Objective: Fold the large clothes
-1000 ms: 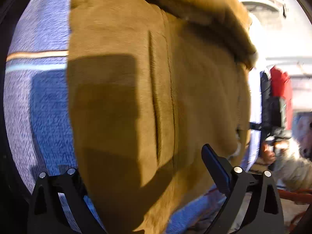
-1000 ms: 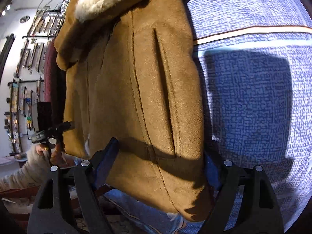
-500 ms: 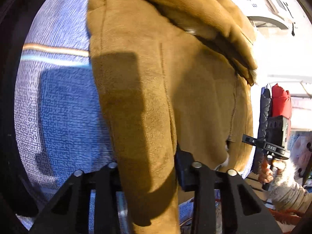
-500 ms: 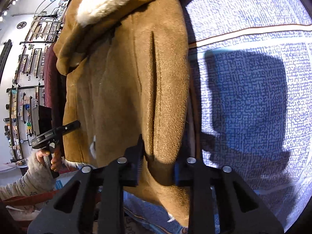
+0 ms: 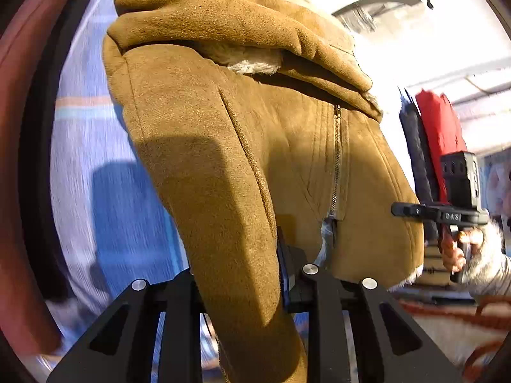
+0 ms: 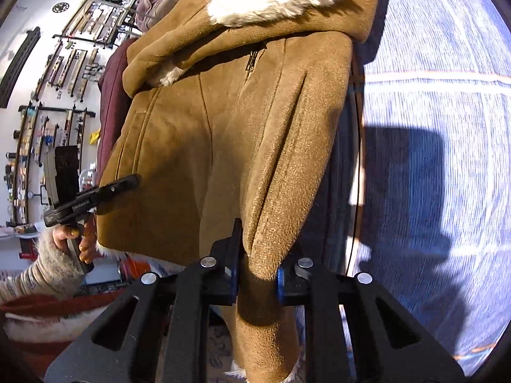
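A tan suede jacket (image 5: 230, 146) with white fleece lining and a front zipper lies on a blue patterned cloth (image 5: 121, 210). My left gripper (image 5: 239, 271) is shut on the jacket's hem edge, which bulges between its fingers. In the right wrist view the same jacket (image 6: 230, 134) shows its fleece collar at the top. My right gripper (image 6: 257, 274) is shut on the opposite hem corner, the fabric pinched between blue pads. Each gripper also shows in the other's view: the right one at the jacket's far edge (image 5: 447, 214), the left one (image 6: 92, 198).
The blue cloth (image 6: 431, 191) with a pale stripe covers the surface under the jacket. A red garment (image 5: 440, 134) hangs at the right. A maroon garment (image 6: 111, 102) and wall racks of small goods (image 6: 41, 95) lie to the left.
Both grippers went from open around the jacket's hem to shut on it. The jacket's lower edge has since lifted and both views tilted upward.
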